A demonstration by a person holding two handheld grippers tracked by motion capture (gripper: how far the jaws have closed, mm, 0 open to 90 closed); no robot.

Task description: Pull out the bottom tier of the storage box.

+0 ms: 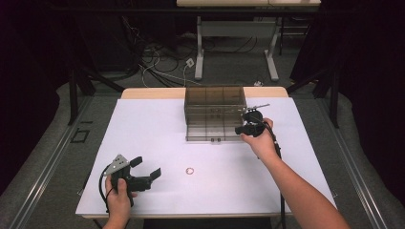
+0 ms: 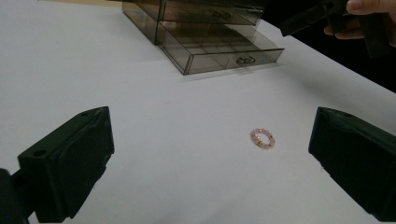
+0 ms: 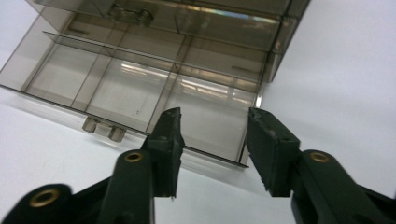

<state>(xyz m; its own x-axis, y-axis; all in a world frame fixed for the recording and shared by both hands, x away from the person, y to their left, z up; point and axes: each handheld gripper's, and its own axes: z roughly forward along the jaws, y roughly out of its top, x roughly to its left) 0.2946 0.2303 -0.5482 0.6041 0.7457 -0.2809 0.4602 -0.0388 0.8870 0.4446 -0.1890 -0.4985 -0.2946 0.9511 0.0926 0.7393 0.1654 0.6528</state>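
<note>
Right gripper [image 3: 212,140] hovering half-spread, empty, over the pulled-out drawer [image 3: 140,93].
Left gripper [image 2: 205,158], spread wide, is lining up on the bead bracelet [image 2: 262,138] near the table's front edge: straddle it squarely.

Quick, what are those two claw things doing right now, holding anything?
Left gripper: fingers wide open, empty, with the bead bracelet on the table ahead.
Right gripper: fingers open, holding nothing, over the open drawer.
</note>
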